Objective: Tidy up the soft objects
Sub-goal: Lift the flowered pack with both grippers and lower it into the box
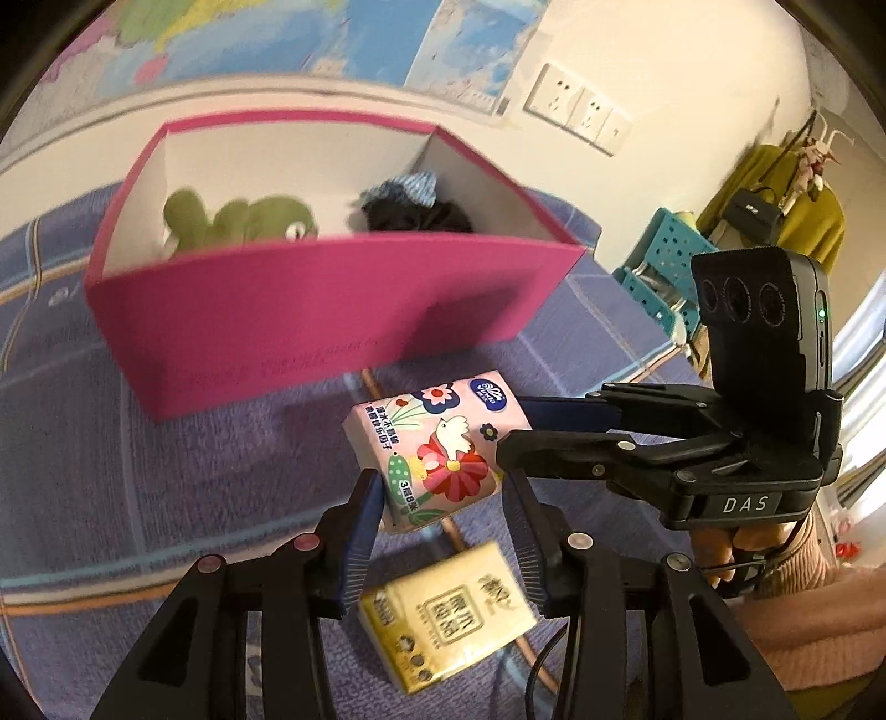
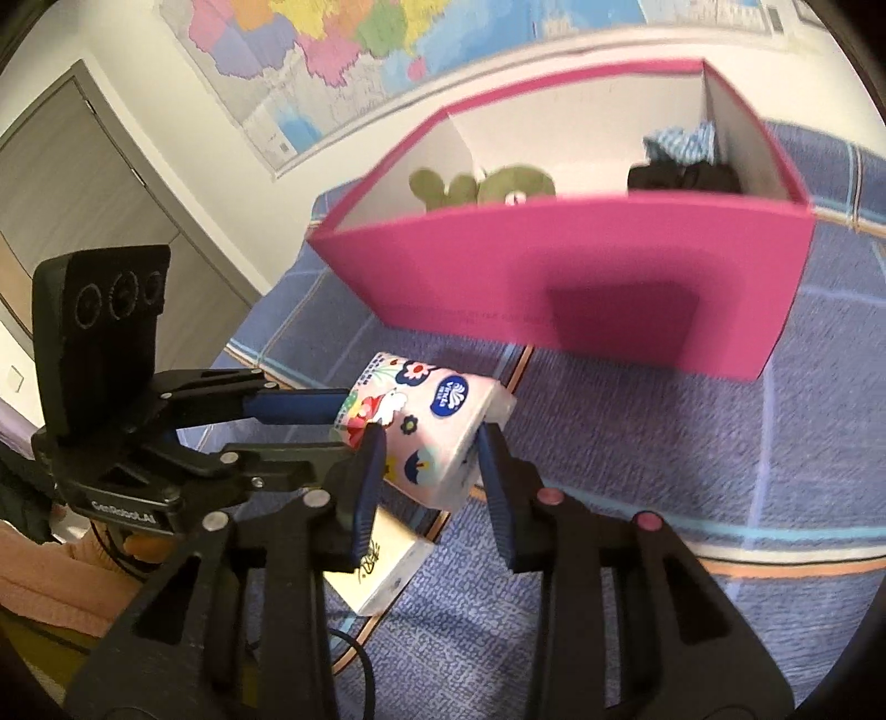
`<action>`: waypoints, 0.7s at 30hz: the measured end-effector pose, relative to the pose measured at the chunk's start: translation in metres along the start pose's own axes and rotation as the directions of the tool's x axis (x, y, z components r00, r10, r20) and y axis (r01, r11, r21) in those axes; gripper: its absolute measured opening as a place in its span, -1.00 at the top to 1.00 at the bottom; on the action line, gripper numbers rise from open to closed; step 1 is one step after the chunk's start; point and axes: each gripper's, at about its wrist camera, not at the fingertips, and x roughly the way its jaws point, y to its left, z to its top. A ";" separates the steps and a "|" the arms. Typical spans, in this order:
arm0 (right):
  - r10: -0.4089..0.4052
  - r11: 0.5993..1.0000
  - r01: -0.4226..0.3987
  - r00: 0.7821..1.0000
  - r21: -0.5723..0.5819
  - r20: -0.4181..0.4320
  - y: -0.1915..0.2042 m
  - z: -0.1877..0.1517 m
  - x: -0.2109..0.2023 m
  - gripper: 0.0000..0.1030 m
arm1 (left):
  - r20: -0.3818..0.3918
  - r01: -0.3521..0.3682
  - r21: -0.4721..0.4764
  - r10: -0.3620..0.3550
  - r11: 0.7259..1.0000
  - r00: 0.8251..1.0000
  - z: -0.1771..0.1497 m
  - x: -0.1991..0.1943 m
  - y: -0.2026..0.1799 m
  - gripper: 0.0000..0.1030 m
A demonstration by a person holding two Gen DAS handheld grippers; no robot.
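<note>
holding the pink tissue pack point(image 1: 434, 446) together, left gripper point(image 1: 443, 498) and right gripper point(image 2: 429, 443) both look clamped on it, lifted over the yellow pack point(image 1: 448, 609), near the pink box point(image 1: 332, 310), slightly blurry

This looks like a lived-in room of a home. A large coloured map point(image 2: 343, 50) hangs on the cream wall above a surface spread with a purple checked cloth point(image 2: 692, 443). Wall sockets point(image 1: 581, 108) sit beside the map, an olive garment and a black handbag point(image 1: 753, 207) hang in a corner, and a grey door point(image 2: 105, 183) stands on the other side.
</note>
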 end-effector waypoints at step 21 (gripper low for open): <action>-0.051 0.996 0.062 0.987 -0.070 0.150 0.001 0.048 -0.046 0.27 | 0.118 -0.012 0.086 0.002 0.996 0.993 0.058 -0.021 -0.026 0.14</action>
